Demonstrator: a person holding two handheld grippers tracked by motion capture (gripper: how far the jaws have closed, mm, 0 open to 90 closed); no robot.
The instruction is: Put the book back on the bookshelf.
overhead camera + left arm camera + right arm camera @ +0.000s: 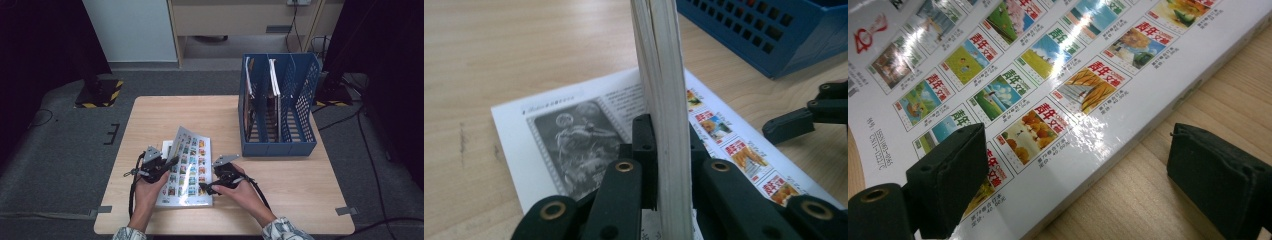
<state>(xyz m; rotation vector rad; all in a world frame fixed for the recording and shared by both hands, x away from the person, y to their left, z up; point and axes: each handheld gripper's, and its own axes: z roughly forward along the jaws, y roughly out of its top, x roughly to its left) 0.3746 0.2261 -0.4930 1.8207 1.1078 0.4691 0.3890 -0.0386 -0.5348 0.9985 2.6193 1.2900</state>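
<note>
A magazine (pixel 187 172) lies on the wooden table (pixel 165 115) with its back cover of small coloured pictures facing up. My left gripper (pixel 167 162) is at its left edge, shut on a thick sheaf of pages (pixel 664 90) that stands upright between the jaws (pixel 669 150). Under the sheaf, an inner page with a grey photo (pixel 574 140) lies flat. My right gripper (pixel 205 189) rests low at the magazine's right edge and is open. One pad (pixel 950 177) is over the glossy cover (pixel 1013 85), the other pad (pixel 1215 175) over bare wood.
A blue three-slot file rack (pixel 280 107) stands at the back right of the table, with several magazines upright in its left slots. Its perforated wall (pixel 769 35) is close beyond the lifted sheaf. The other gripper's black jaw shows at the right of the left gripper view.
</note>
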